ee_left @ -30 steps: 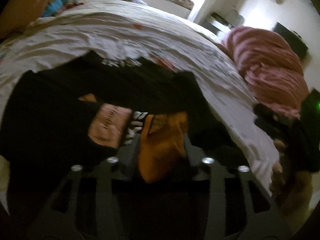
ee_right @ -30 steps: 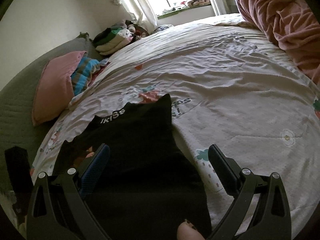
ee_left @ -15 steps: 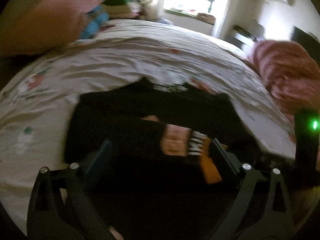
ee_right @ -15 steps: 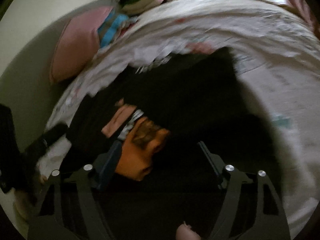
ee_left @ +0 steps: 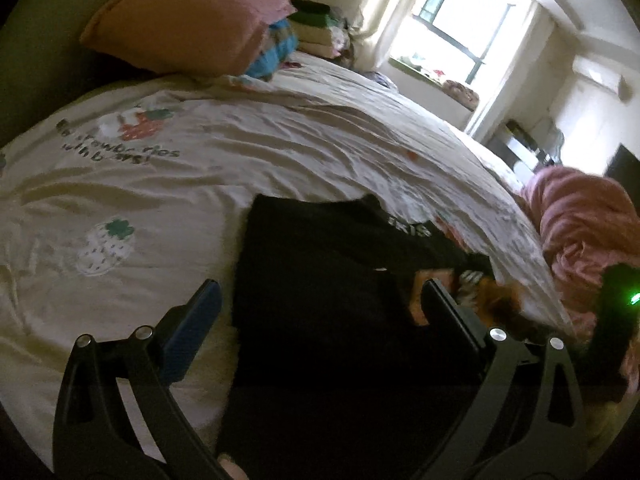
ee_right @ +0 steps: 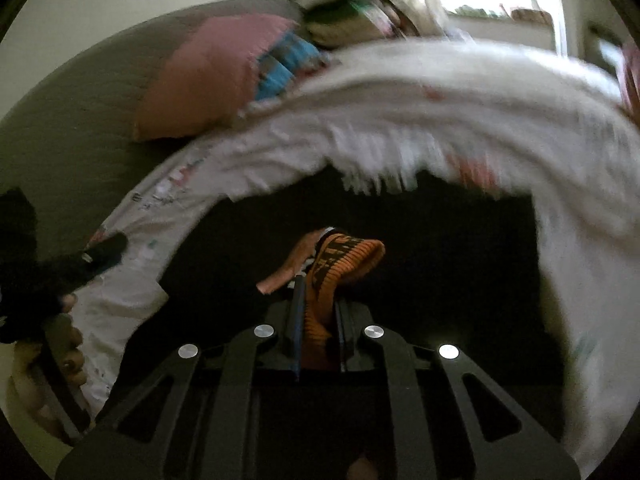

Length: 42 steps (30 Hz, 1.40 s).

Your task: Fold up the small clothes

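Observation:
A small black garment (ee_left: 328, 264) with white lettering lies on the white printed bed sheet (ee_left: 160, 184). It has an orange and pink part (ee_left: 480, 284) at its right side. My left gripper (ee_left: 320, 304) is open and empty, low over the garment's near-left part. My right gripper (ee_right: 318, 312) is shut on the orange and pink part (ee_right: 340, 256), with the black garment (ee_right: 440, 248) spread beyond it. The right wrist view is blurred.
A pink pillow (ee_left: 188, 20) and folded clothes (ee_left: 312, 28) sit at the head of the bed. A pink blanket (ee_left: 580, 216) is heaped at the right. The window (ee_left: 460, 12) is beyond. The bed's near edge lies close to both grippers.
My left gripper let go of the orange part, opened and drew back to the left. My right gripper swung over and shut on that orange part.

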Available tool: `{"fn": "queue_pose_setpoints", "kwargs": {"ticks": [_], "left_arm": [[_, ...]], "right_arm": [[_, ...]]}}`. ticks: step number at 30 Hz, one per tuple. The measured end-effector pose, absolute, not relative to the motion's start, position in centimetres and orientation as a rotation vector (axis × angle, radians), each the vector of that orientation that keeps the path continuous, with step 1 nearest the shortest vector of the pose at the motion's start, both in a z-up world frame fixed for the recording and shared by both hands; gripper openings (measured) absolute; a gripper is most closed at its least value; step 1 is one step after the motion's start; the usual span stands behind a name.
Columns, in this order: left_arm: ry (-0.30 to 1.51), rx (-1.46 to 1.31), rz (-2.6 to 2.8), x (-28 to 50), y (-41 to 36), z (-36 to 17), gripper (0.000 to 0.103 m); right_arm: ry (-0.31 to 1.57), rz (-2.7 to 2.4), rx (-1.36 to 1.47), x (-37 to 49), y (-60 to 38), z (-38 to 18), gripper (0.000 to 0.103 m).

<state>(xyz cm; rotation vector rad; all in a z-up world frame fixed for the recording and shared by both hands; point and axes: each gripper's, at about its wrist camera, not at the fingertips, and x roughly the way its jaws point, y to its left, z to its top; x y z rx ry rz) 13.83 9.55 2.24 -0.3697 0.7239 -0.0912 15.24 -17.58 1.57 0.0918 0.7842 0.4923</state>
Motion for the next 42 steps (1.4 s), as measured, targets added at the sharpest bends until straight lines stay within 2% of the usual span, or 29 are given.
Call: {"fn": "queue_pose_setpoints", "kwargs": {"ticks": [4,7,21,32,34,38,39,40,42], "left_arm": [[0.733,-0.4,-0.07,13.7,10.6,1.9,0.093],[0.732,-0.402,-0.073,13.8,10.6,1.9,0.093],[0.797,-0.268,-0.091,17.0,5.7,1.0,0.093],[0.861,-0.183,-0.121,19.9,2.4,-0.5,0.093],[0.872,-0.177,-0.124,20.1,2.3,-0.8,0.088],[0.89,-0.185,-0.124,20.3,2.4,-1.5,0.086],[0.894,-0.185,-0.13,20.3,2.4,-1.7,0.081],[0.898,-0.184,-0.134,20.3,2.3,-1.7,0.07],[0.917,-0.172,-0.147,20.4,2.1,-2.2,0.059]], "right_arm": [[0.649,0.515,-0.038,15.9,-17.2,5.9,0.011],[0.599,0.487,-0.087,16.7,-18.3,7.0,0.011],[0.718,0.357,-0.062,18.7,-22.8,-0.4,0.011],[0.747,0.314,-0.05,18.3,-24.0,-1.8,0.011],[0.754,0.297,-0.041,18.4,-24.5,-1.8,0.012],[0.75,0.266,-0.031,18.2,-24.9,-1.5,0.015],[0.749,0.27,-0.03,18.1,-24.7,-1.5,0.016],[0.753,0.288,-0.033,18.0,-24.3,-1.5,0.017],[0.769,0.321,-0.051,17.8,-23.2,-1.6,0.019]]}}
